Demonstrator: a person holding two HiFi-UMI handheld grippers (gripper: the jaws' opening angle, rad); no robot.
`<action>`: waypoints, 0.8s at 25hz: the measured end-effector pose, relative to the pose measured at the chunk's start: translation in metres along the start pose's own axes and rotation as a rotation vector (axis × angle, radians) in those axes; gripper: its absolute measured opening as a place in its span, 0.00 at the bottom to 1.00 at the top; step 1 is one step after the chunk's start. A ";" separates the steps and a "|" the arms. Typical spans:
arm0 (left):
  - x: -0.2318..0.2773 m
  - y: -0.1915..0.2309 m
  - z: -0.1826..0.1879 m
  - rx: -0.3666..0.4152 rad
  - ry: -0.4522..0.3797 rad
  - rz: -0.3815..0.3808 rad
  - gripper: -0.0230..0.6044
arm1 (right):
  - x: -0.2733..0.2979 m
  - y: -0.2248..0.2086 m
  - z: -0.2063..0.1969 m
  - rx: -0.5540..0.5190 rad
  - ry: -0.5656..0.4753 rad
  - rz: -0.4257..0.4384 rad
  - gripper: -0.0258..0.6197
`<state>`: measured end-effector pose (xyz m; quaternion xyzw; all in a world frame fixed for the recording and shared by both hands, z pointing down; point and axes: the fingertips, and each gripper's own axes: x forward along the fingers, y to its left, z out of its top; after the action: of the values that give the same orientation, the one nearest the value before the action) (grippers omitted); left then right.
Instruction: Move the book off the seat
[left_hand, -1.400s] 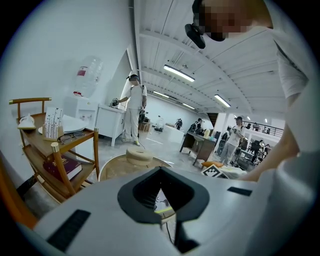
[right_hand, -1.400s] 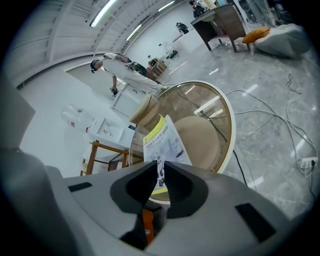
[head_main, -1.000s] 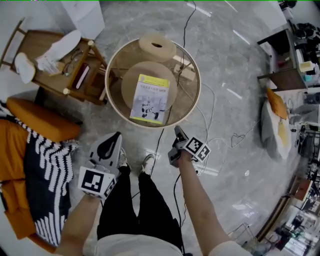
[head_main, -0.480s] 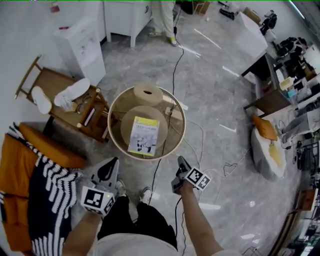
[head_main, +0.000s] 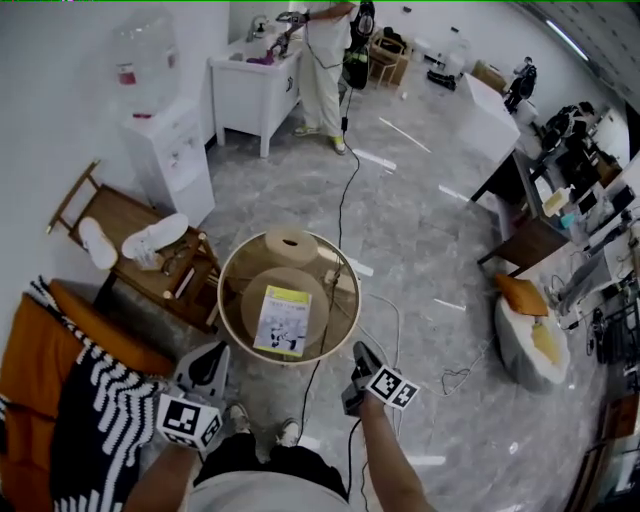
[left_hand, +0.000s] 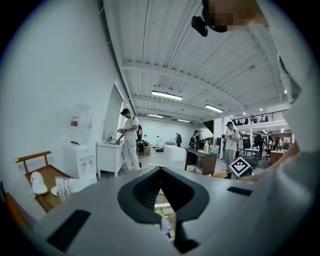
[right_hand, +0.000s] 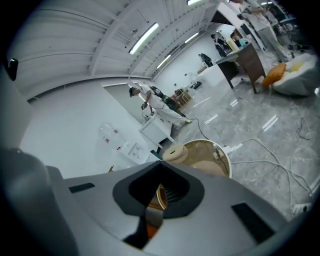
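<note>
Currently both tongs are hanging low, on the near side of the seat and well apart from it.
- Left tongs (head_main: 216, 352): the jaws are sitting together, with nothing between them.
- Right tongs (head_main: 357, 352): the jaws are likewise pressing together, empty.
- Book (head_main: 282, 320): yellow-and-white cover, lying flat and face up on the round tan seat (head_main: 290, 277), with its near edge reaching toward the seat's near edge.
- A light round rim (head_main: 222, 300) is ringing the seat. I am not able to tell whether it is carrying a glass top.
- A black cable (head_main: 343, 180) is trailing over the floor from the far side of the seat and past its right.

Judgement: the reach is only beginning and the book is untouched.

For a clean pick, I am planning as follows:
- Open one pair of tongs before descending.
- Come in low over the seat's near edge.
- Slip one jaw under the book's near edge and clamp close to the spine, so the pages are not fanning.
- Keep clear of the rim and the cable while lifting away from the seat.
</note>
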<state>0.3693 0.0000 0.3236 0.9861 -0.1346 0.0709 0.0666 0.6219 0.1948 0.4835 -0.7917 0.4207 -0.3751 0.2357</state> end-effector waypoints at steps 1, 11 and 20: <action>0.000 0.001 0.007 0.011 -0.013 0.003 0.06 | 0.000 0.008 0.007 -0.024 -0.007 0.016 0.07; -0.013 0.006 0.056 0.041 -0.086 0.038 0.06 | -0.023 0.092 0.079 -0.214 -0.115 0.152 0.07; -0.026 0.021 0.093 0.037 -0.166 0.067 0.06 | -0.067 0.171 0.126 -0.406 -0.237 0.247 0.07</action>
<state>0.3503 -0.0272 0.2307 0.9846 -0.1711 -0.0066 0.0347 0.6139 0.1671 0.2632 -0.8038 0.5503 -0.1559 0.1636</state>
